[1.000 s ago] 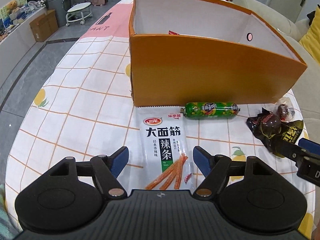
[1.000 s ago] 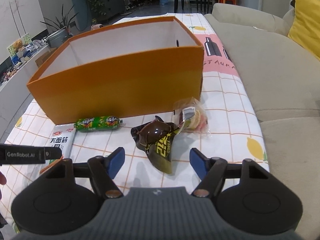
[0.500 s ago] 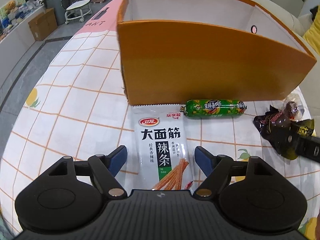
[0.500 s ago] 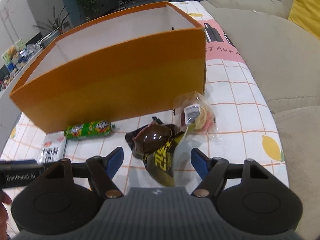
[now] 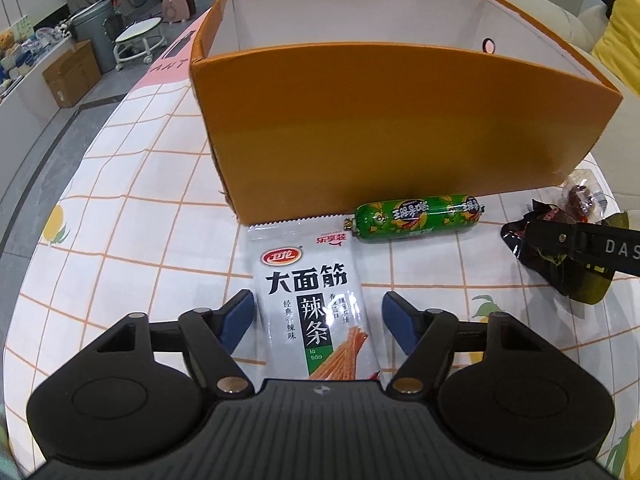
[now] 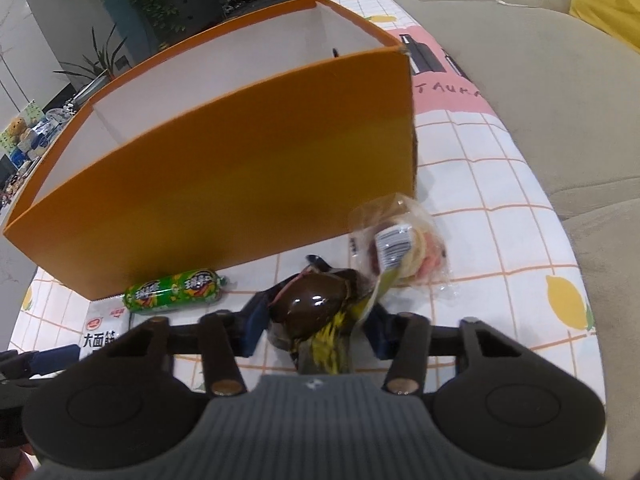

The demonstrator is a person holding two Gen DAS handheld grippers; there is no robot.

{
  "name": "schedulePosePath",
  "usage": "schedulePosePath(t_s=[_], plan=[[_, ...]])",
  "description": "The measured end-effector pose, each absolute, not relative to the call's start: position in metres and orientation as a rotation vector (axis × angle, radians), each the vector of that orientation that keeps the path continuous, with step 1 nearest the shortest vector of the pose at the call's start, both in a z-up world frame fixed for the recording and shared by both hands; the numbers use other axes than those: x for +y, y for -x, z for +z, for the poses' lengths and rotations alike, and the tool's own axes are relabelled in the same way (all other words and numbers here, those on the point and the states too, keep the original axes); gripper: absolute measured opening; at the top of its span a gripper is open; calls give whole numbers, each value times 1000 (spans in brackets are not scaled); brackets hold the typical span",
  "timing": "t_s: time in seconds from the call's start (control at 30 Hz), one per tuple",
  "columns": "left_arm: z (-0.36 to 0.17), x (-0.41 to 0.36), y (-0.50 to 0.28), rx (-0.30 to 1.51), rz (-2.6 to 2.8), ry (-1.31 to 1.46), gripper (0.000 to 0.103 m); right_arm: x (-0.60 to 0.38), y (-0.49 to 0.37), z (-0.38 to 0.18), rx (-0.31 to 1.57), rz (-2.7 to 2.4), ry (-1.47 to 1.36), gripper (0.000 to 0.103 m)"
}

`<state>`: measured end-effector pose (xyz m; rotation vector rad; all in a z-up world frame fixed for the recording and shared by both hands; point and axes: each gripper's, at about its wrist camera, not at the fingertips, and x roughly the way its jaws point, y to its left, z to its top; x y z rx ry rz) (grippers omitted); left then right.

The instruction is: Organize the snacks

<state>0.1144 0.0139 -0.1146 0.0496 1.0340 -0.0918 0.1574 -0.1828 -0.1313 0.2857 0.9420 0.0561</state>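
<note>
Left wrist view, gripper: my left gripper [image 5: 318, 314] straddles the white spicy-strip packet [image 5: 310, 300] at lower centre; jaws closing, pads apart from it.
Left wrist view, snacks: the green sausage [image 5: 418, 218] lies right of the packet's top, against the orange box [image 5: 400, 128] filling the upper frame.
Left wrist view, far right: my right gripper's arm crosses the dark pouch [image 5: 560, 272].
Right wrist view, gripper: my right gripper [image 6: 314, 330] is closing on the dark pouch [image 6: 310, 306], pads pressing its sides at lower centre.
Right wrist view, neighbours: a clear-wrapped snack [image 6: 400, 240] touches the pouch's upper right; the sausage [image 6: 174, 290] sits centre left.
Right wrist view, surface: checked cloth surface [image 6: 500, 240] at right.
</note>
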Motion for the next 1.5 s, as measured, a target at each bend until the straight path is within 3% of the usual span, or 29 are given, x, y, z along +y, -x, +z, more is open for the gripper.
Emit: schedulePosePath(t_s=[0.07, 0.27, 0.97, 1.5], plan=[[-113, 14, -113, 1028, -94, -51, 65, -180, -157, -131, 940, 55, -271, 43], [-112, 20, -115, 1018, -110, -39, 58, -172, -153, -130, 945, 80, -238, 42], [-91, 28, -98, 1030, -129, 15, 55, -150, -119, -118, 969, 163, -131, 41], [-46, 27, -77, 973, -181, 84, 55, -142, -91, -95, 968, 207, -98, 40]])
